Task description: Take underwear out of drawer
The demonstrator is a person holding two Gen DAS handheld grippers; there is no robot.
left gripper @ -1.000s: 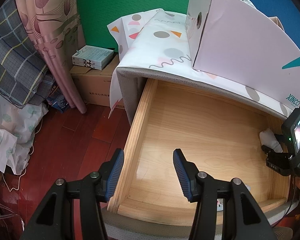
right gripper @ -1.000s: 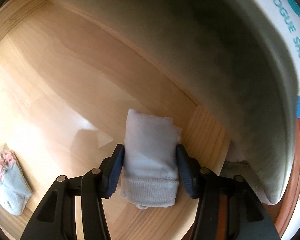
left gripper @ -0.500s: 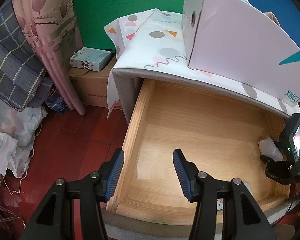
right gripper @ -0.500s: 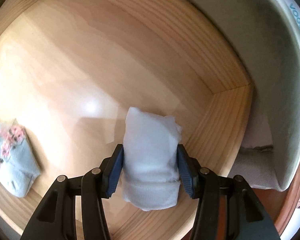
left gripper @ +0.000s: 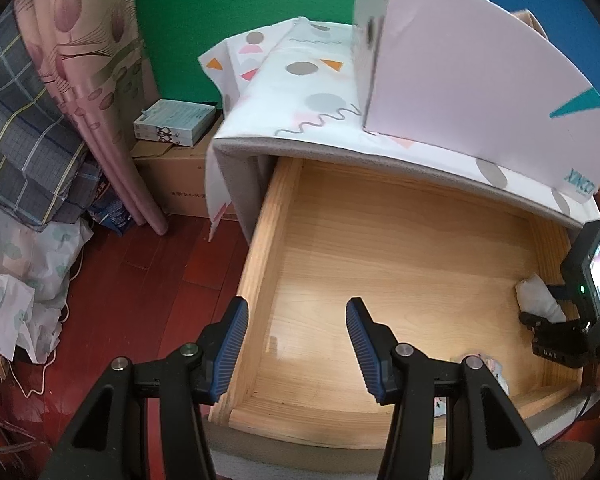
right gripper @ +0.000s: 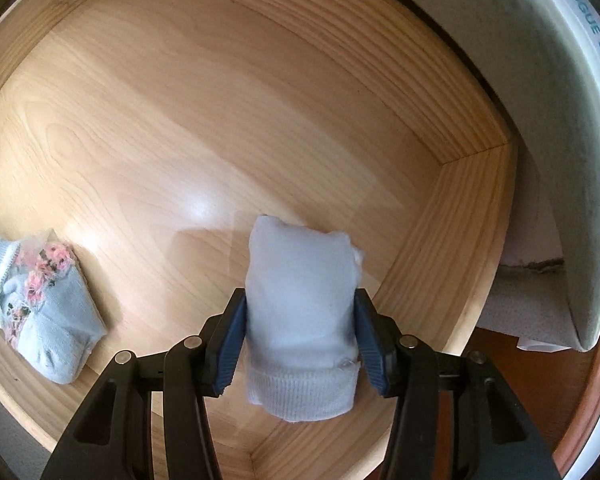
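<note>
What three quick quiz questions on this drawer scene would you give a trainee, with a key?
1. True or false: the right gripper is shut on the white folded underwear.
2. What lies between the left gripper's jaws? A) the white bundle B) nothing, they are open over the drawer's left wall C) the small box
3. Which garment rests on the drawer floor, ungripped?

Key: 1 true; 2 B; 3 the pale blue floral underwear.

Two folded underwear [right gripper: 300, 300] [right gripper: 40, 312] — one drawer [right gripper: 440, 240] — two boxes [left gripper: 460, 80] [left gripper: 172, 124].
</note>
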